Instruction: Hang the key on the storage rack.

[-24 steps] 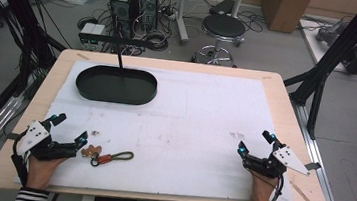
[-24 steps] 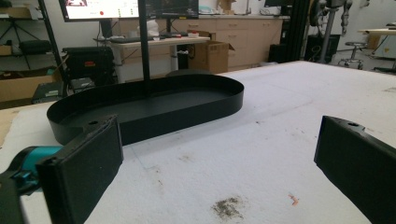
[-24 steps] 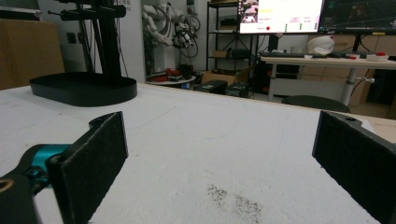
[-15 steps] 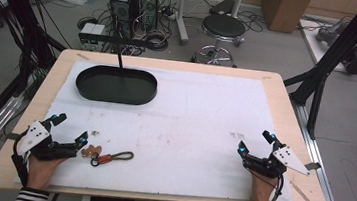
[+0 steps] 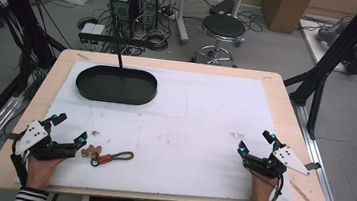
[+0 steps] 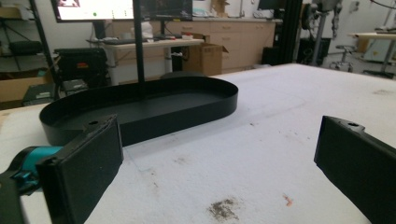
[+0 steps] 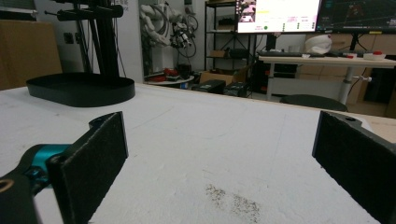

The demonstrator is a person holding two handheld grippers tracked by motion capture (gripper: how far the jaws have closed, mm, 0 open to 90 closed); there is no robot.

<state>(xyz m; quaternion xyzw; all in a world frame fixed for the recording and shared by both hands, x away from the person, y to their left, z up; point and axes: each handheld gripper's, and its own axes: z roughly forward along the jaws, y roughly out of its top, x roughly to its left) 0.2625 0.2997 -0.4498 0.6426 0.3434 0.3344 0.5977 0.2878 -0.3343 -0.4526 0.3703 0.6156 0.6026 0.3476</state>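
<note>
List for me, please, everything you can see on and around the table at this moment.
tray: one, black, oval, far left of the table, empty, a thin black rod rising behind it
keyring: one, olive loop with a red-brown piece and tan tags, near left edge, just beside the left gripper's jaws, not held
mat: one, white, stained, covering the tabletop
table: one, light wood
stool: one, black seat, on the floor beyond the table
computer towers: two, black, on the floor behind the table
left gripper: one, black with teal tips, near left corner, jaws open
right gripper: one, black with teal tips, near right corner, jaws open
sleeves: two, black-and-white striped, bottom edge
</note>
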